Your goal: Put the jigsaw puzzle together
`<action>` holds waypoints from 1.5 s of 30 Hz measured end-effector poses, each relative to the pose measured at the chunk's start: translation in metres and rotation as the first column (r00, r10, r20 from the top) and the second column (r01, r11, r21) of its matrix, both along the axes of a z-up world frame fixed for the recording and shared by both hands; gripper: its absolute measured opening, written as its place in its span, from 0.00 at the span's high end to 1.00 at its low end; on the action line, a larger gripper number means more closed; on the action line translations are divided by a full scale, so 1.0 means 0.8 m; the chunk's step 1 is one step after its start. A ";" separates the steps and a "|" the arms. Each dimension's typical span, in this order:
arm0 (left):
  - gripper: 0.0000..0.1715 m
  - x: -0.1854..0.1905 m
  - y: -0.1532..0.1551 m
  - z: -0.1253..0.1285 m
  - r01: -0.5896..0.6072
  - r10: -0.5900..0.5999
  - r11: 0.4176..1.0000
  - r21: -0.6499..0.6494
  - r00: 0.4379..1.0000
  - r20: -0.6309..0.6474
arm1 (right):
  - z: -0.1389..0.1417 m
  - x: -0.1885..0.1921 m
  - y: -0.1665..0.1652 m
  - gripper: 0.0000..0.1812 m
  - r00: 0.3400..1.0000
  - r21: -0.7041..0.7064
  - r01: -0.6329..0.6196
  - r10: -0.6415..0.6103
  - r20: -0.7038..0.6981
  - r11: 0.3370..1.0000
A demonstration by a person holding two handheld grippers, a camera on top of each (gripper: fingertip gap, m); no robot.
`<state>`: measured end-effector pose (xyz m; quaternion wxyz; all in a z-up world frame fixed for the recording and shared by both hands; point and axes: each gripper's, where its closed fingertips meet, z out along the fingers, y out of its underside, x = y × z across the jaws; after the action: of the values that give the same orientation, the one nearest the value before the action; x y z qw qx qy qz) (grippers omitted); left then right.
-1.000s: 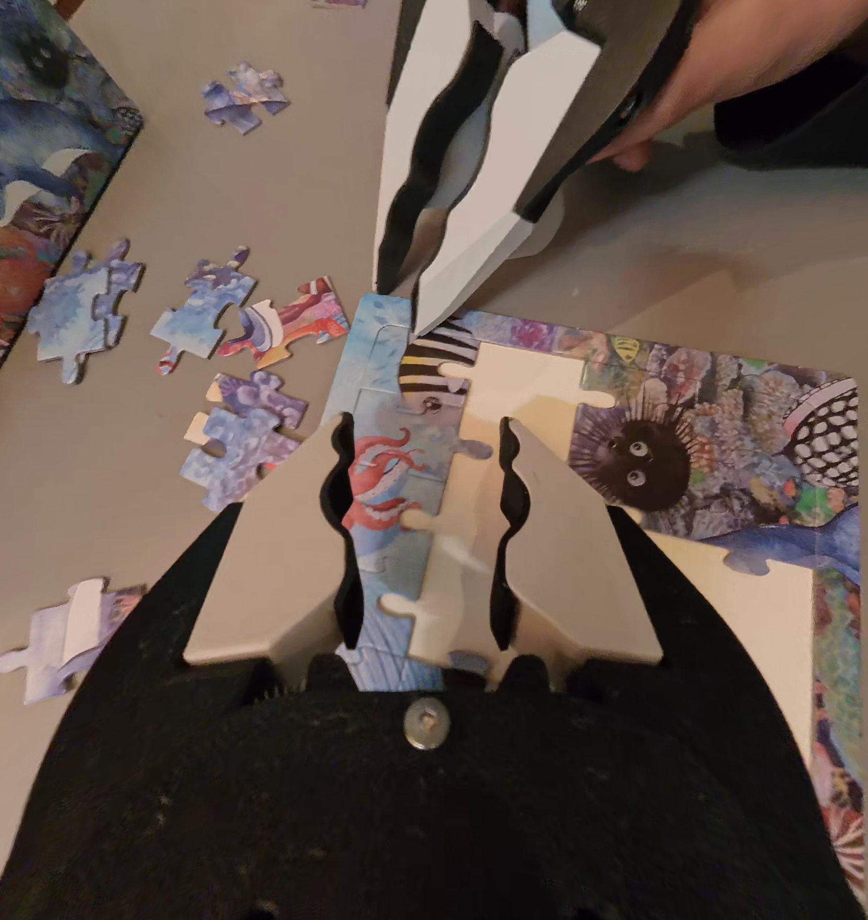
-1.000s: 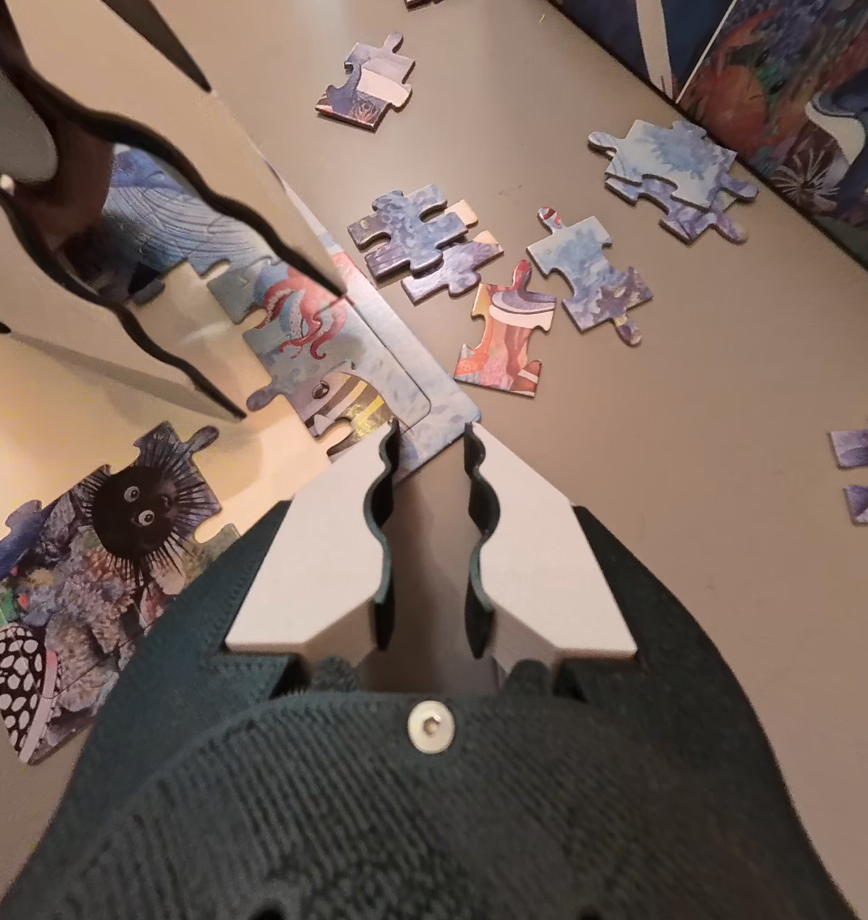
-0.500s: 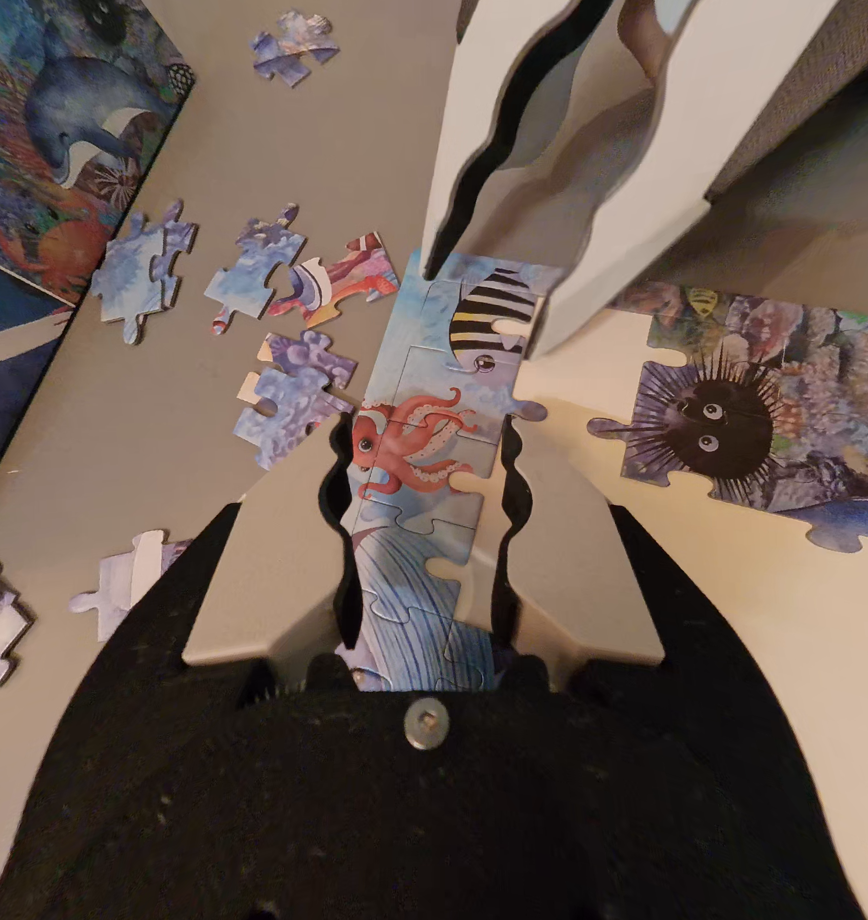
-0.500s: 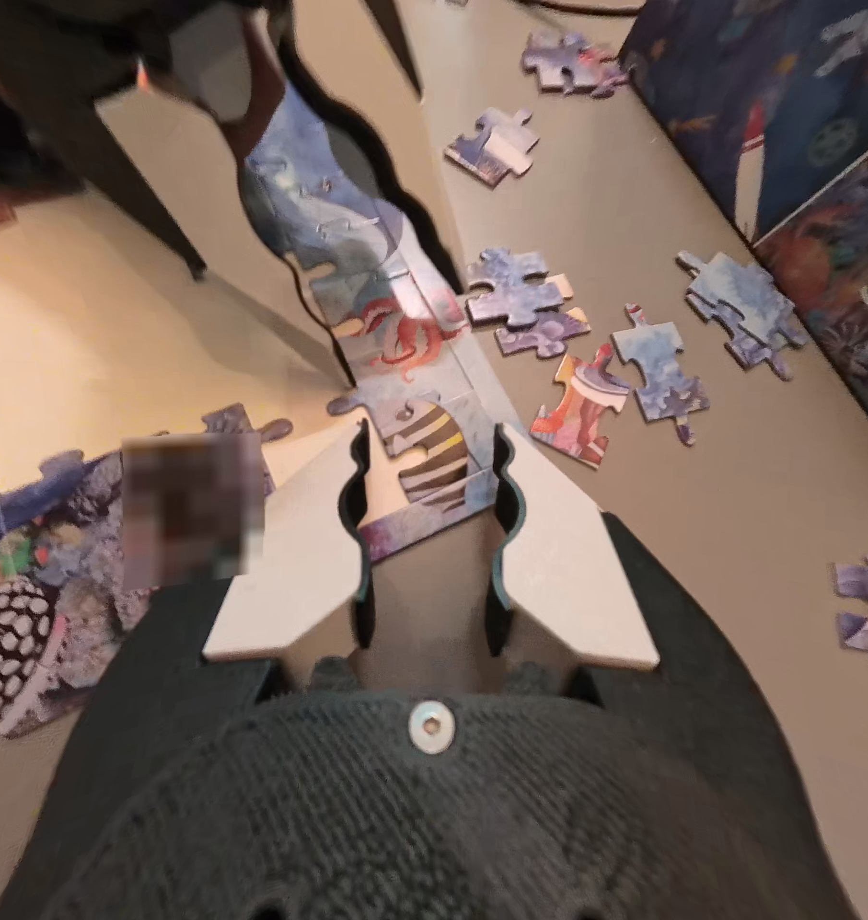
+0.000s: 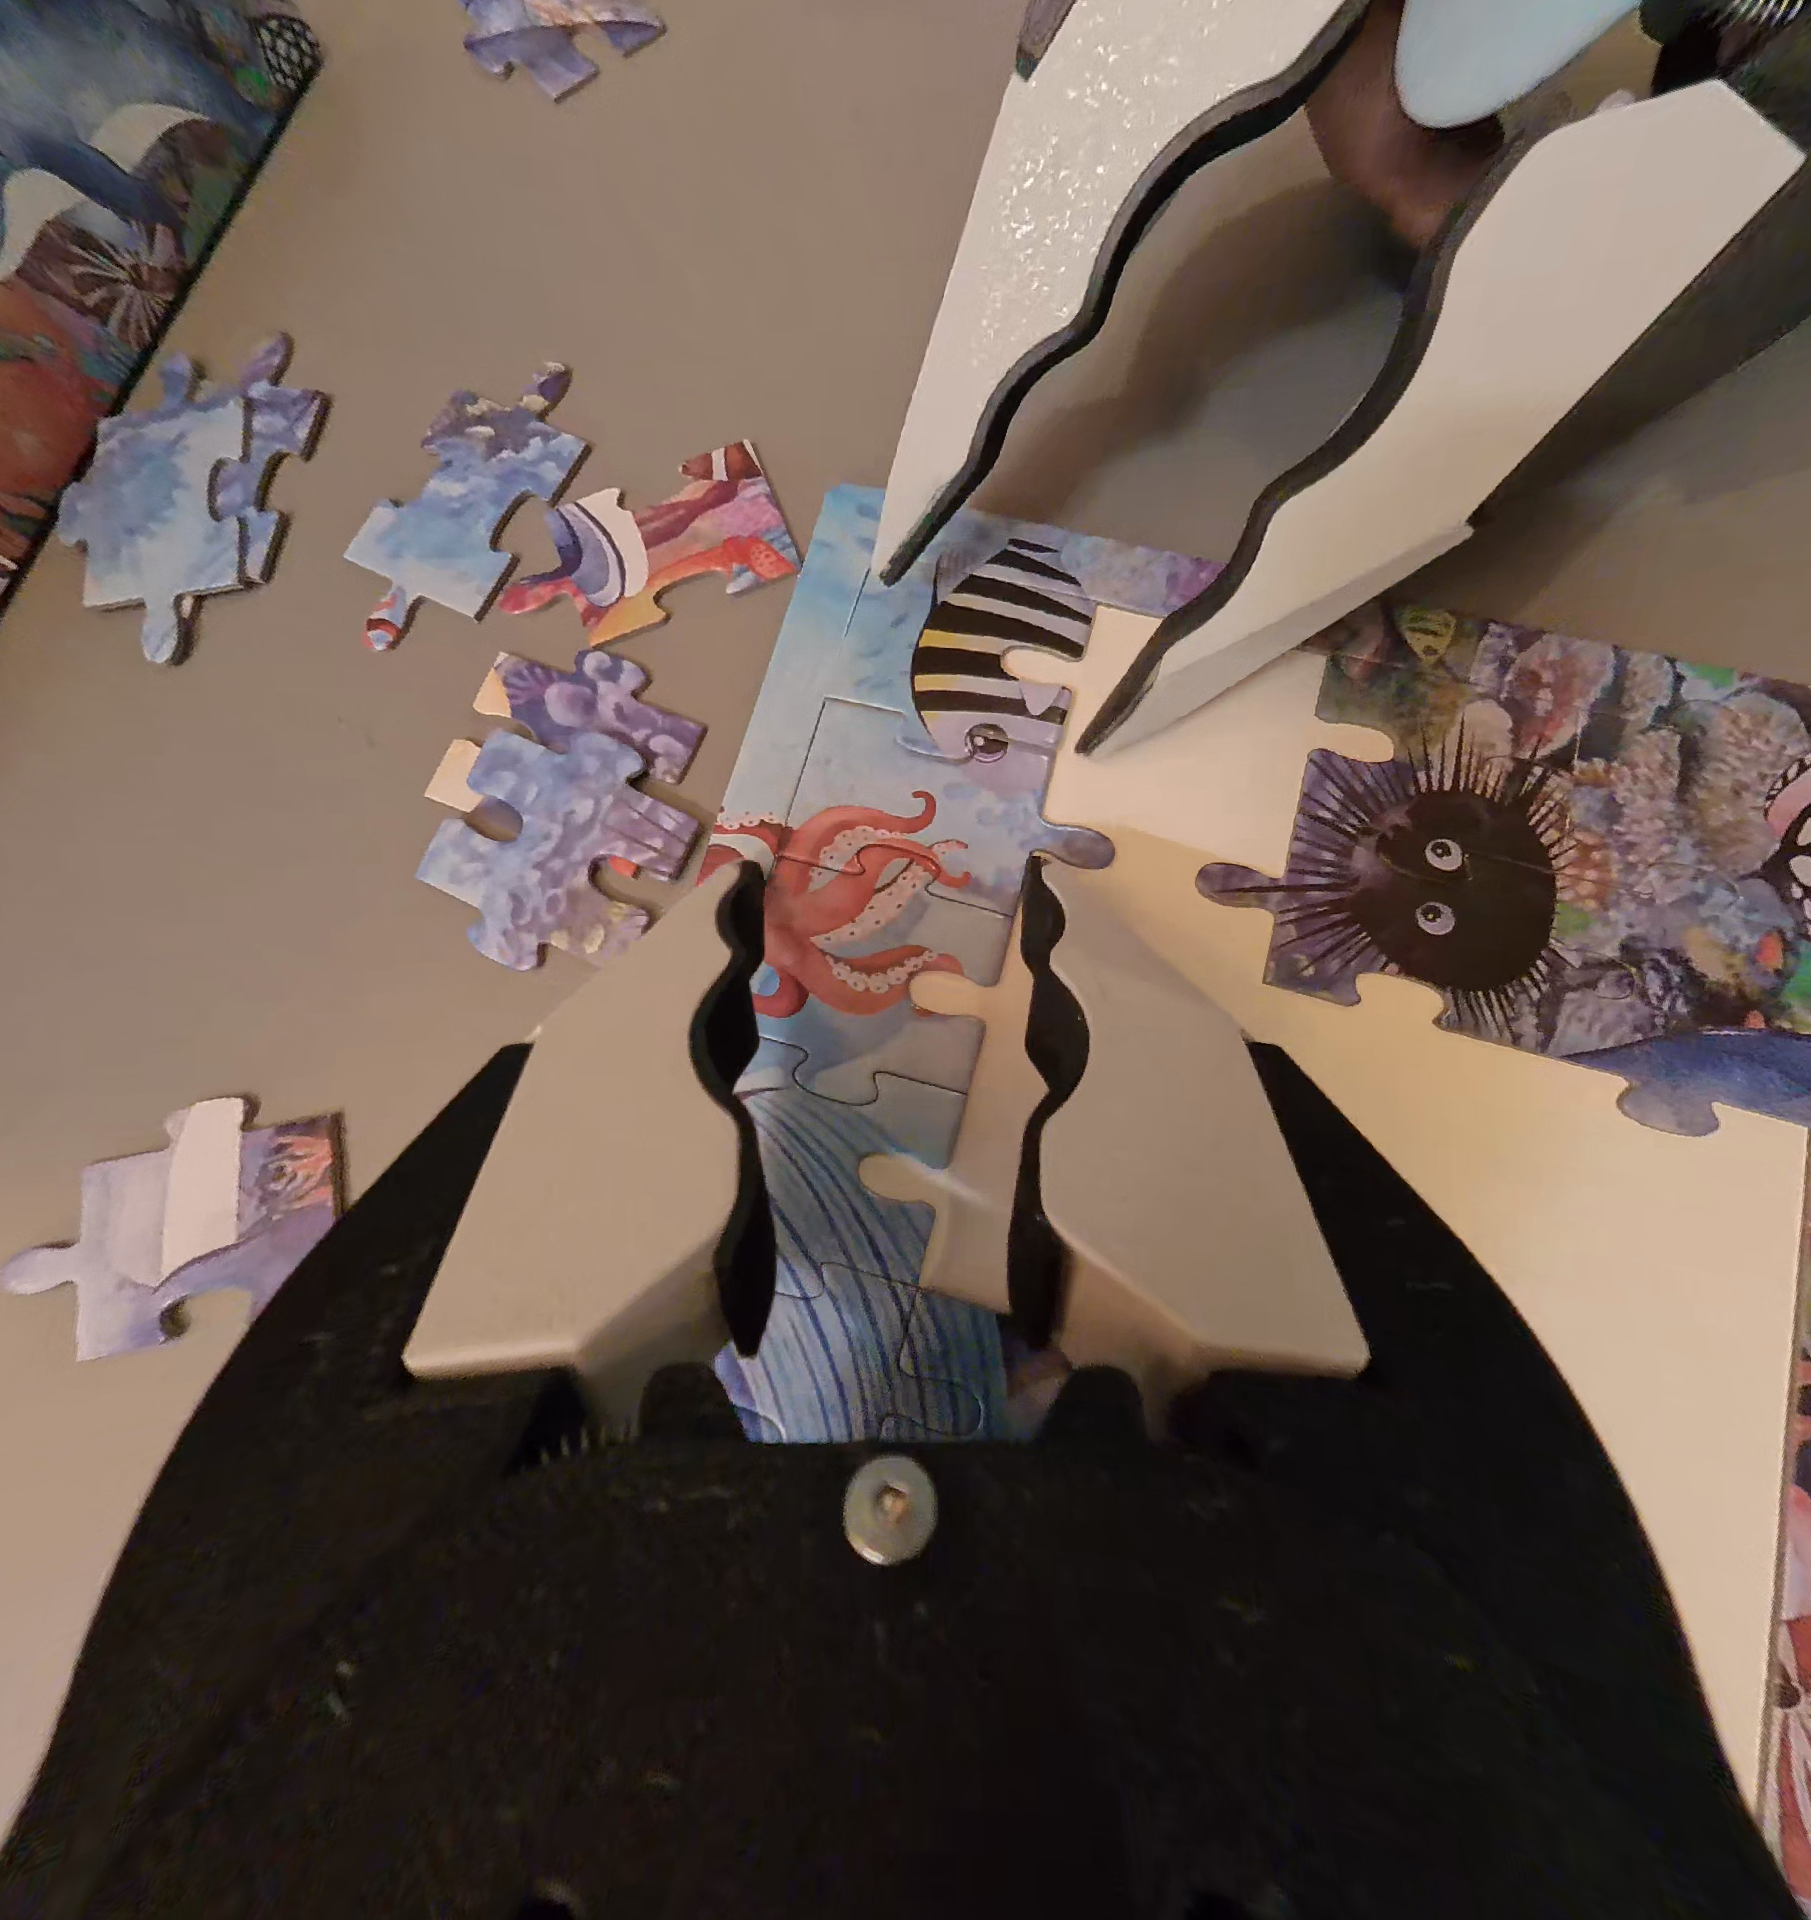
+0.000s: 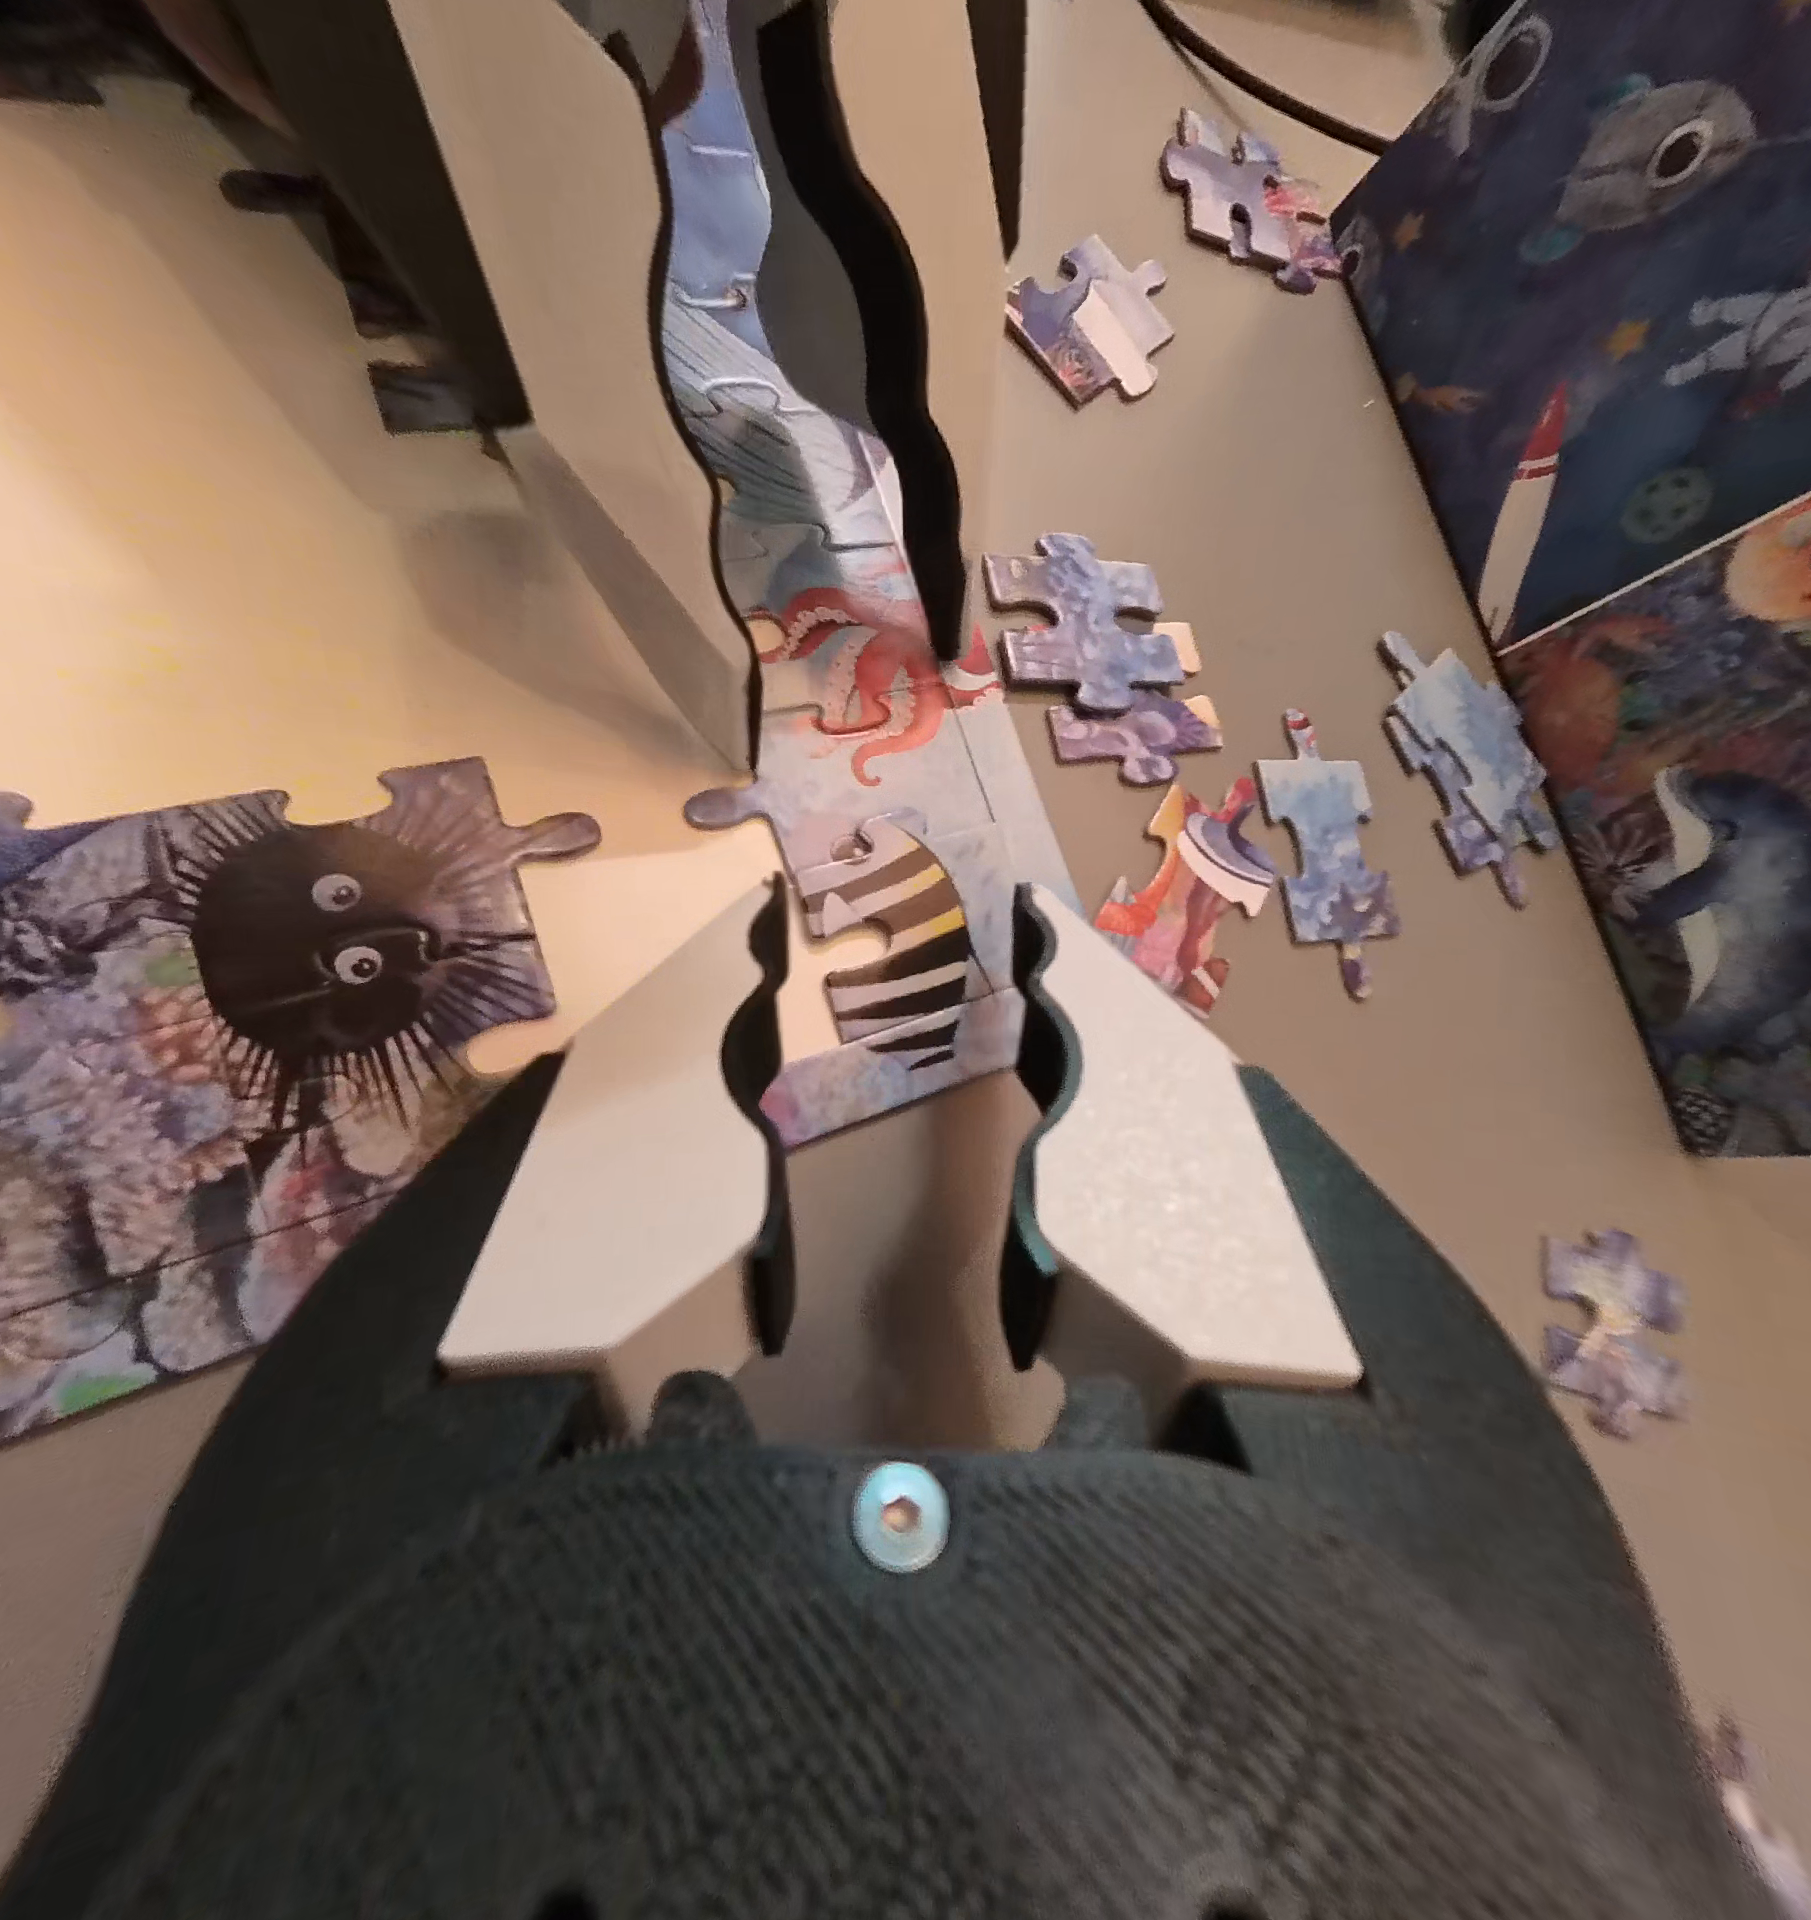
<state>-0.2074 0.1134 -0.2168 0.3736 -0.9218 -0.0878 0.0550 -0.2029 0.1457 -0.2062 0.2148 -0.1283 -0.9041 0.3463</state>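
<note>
Puzzle frame (image 5: 1483, 1299) on a grey-brown table (image 5: 589, 229), partly filled. A joined strip of pieces runs along one edge of the frame, showing a blue whale, a red octopus (image 5: 859, 914) and a striped fish (image 5: 994, 634); the strip ends at the frame's corner. A second joined block with a black sea urchin (image 5: 1452, 894) lies along the adjoining edge. Between the two, and across the frame's middle, the cream backing is bare. Only a narrow cream gap separates a tab of the octopus strip from a tab of the urchin block.

Loose pieces (image 5: 558, 821) lie scattered on the table just outside the strip's outer edge, the nearest almost touching it. A picture box (image 6: 1711, 790) stands farther out, beyond them.

Left gripper (image 5: 885, 878): jaws moderately apart and empty, straddling the strip over the octopus; contact with the pieces cannot be judged. Right gripper (image 6: 896, 899): jaws likewise moderately apart, holding nothing, tips poised over the striped fish at the corner, one over the strip's outer margin, the other over bare backing. The two grippers face each other along the strip, tips near but apart.
</note>
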 end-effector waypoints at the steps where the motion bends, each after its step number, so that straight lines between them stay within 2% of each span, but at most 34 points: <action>1: 0.72 0.000 0.000 0.000 0.001 -0.001 1.000 -0.001 1.000 -0.001 | 0.000 -0.001 0.001 0.78 1.000 0.021 0.000 0.001 -0.026 1.000; 6: 0.74 0.002 0.000 0.000 0.007 -0.007 1.000 -0.006 1.000 -0.008 | 0.002 0.001 0.000 0.80 0.997 0.066 -0.015 0.020 -0.070 0.998; 13: 0.74 0.002 0.000 0.000 0.009 -0.009 1.000 -0.007 1.000 -0.013 | 0.014 0.004 0.002 0.84 0.996 0.041 -0.031 0.034 -0.080 0.999; 19: 0.74 0.002 0.000 0.000 0.009 -0.009 1.000 -0.005 1.000 -0.012 | -0.002 0.007 0.001 0.87 0.997 0.082 -0.046 0.051 -0.057 0.996; 25: 0.75 0.006 0.005 0.006 0.030 -0.030 1.000 0.007 0.999 -0.042 | -0.003 0.009 -0.001 0.90 0.998 0.075 -0.050 0.053 -0.041 0.996; 30: 0.73 0.027 0.022 0.018 0.069 -0.073 0.992 0.101 0.997 0.034 | -0.002 0.010 -0.002 0.93 0.998 0.078 -0.055 0.058 -0.040 0.995; 36: 0.70 0.030 0.028 0.017 0.064 -0.069 0.993 0.102 0.997 0.045 | 0.014 0.011 -0.004 1.00 0.993 0.061 -0.061 0.067 -0.094 0.996; 41: 0.69 0.030 0.028 0.017 0.059 -0.065 0.993 0.106 0.997 0.050 | 0.023 0.007 0.001 0.99 0.991 0.052 -0.047 0.053 -0.122 0.998; 45: 0.69 0.031 0.028 0.013 0.066 -0.069 0.994 0.087 0.997 0.041 | 0.011 0.010 0.007 0.94 0.996 0.080 -0.054 0.059 -0.064 0.995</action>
<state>-0.1826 0.1357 -0.2060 0.4125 -0.9083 -0.0672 0.0181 -0.1945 0.1510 -0.1974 0.2398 -0.0824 -0.9125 0.3209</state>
